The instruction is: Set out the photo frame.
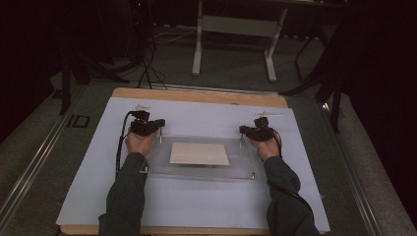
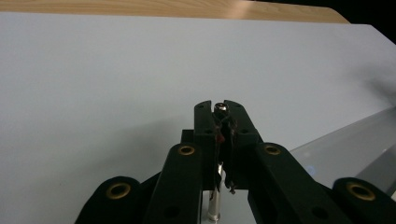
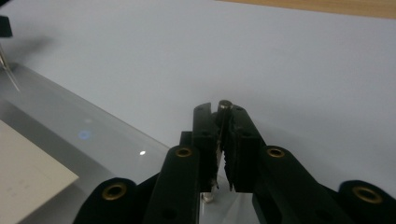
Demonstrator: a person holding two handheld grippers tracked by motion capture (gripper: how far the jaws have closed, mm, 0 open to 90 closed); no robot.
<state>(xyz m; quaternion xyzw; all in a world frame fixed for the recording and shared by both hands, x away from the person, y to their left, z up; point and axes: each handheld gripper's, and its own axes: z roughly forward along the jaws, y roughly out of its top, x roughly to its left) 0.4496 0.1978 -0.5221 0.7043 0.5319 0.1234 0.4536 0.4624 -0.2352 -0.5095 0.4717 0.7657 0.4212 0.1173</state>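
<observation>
Clear plate (image 1: 196,169) lies flat on the white-covered tabletop (image 1: 196,206), a pale card (image 1: 199,154) on its middle. Left gripper (image 1: 156,129), jaws clamped on an upright metal pin (image 2: 219,108) at the plate's far left corner. Right gripper (image 1: 244,131) likewise closed on the far right pin (image 3: 225,104).

Layout relative to the clear panel (image 1: 199,169), which lies flat at the middle of the sheet (image 1: 196,206) covering the table (image 1: 196,95). On the panel, centred: a rectangular card (image 1: 199,154). At its far-left corner: a bolt (image 2: 220,108) standing upright, with the left gripper (image 1: 147,126) above. At its far-right corner: a second bolt (image 3: 225,105), with the right gripper (image 1: 256,130) above. Behind the table, beyond the panel: a desk frame (image 1: 236,34) on the floor.
</observation>
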